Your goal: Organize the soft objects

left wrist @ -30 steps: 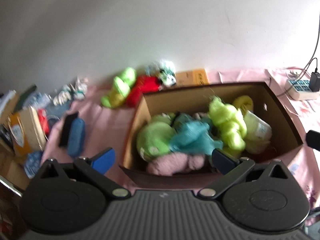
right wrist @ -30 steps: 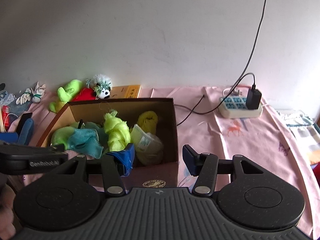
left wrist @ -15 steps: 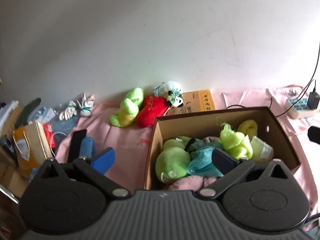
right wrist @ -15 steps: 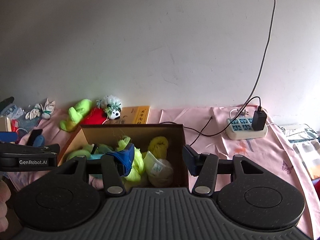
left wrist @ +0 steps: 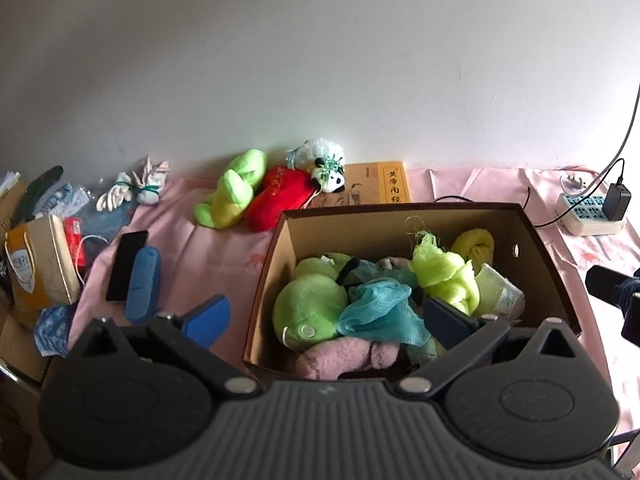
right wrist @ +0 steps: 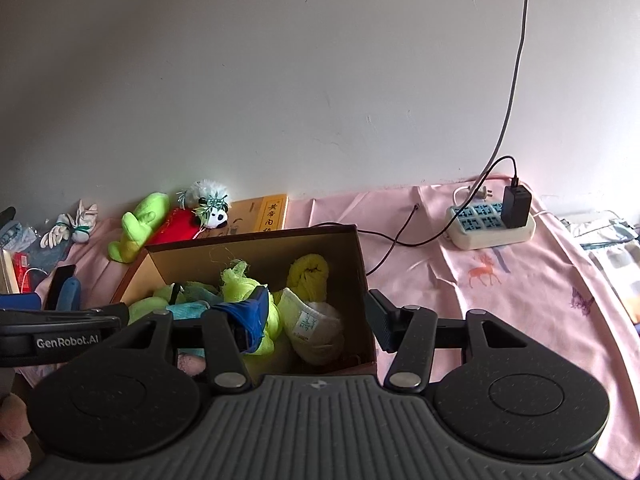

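Note:
A brown cardboard box (left wrist: 268, 272) (right wrist: 360, 264) on the pink cloth holds a green plush (left wrist: 308, 312), teal cloth (left wrist: 380, 312), lime cloth (left wrist: 440, 272), a yellow roll (left wrist: 474, 242), a pale roll (right wrist: 316, 320) and a pink plush (left wrist: 340, 360). Outside it, by the wall, lie a green plush (left wrist: 232, 196), a red plush (left wrist: 280, 198), a panda toy (left wrist: 328, 168) and a white bundle (left wrist: 136, 188). My left gripper (left wrist: 328, 318) hangs open above the box's near left corner, holding nothing. My right gripper (right wrist: 316, 320) stands open over the box's right wall, also with nothing in it.
A yellow book (left wrist: 376, 188) leans behind the box. A power strip (right wrist: 492, 224) with a charger and cables sits at the back right. A phone (left wrist: 126, 264), a blue case (left wrist: 142, 284) and an orange carton (left wrist: 40, 264) crowd the left side.
The left gripper has risen and drawn back from the box, so more wall and the toys behind it show. The right gripper's view has shifted only slightly. Both jaws stand as before.

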### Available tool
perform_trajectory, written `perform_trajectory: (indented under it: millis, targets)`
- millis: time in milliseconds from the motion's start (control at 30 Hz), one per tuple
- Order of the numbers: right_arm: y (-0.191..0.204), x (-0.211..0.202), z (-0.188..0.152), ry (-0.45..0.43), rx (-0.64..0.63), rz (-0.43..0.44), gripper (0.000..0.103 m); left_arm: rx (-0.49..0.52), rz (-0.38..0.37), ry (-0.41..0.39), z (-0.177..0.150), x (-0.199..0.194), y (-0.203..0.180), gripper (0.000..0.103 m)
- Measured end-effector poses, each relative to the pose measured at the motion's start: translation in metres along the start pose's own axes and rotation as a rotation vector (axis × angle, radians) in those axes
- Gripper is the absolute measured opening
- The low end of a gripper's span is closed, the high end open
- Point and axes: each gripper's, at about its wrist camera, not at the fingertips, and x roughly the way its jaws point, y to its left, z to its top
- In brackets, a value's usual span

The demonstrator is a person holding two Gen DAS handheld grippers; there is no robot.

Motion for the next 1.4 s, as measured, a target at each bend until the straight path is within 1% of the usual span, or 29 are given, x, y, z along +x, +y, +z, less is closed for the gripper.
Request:
perform_trajectory:
  millis: [200, 433, 1067, 1400]
  targets:
    - [-0.002, 0.009, -0.003, 0.013, -0.004, -0.007, 0.038, -0.008, 0.004, 0.028, -0.001, 0.011, -0.001, 0.103]
    - [-0.006, 0.017, -0.006, 0.040, -0.003, -0.009, 0.038, -0.010, -0.009, 0.063, -0.006, 0.023, -0.005, 0.103]
    - [-0.009, 0.022, -0.012, 0.068, -0.012, -0.018, 0.038, -0.004, -0.034, 0.107, -0.016, 0.033, -0.015, 0.103]
    - [-0.010, 0.023, -0.013, 0.078, -0.007, -0.026, 0.038, -0.011, -0.029, 0.127, -0.019, 0.036, -0.015, 0.103]
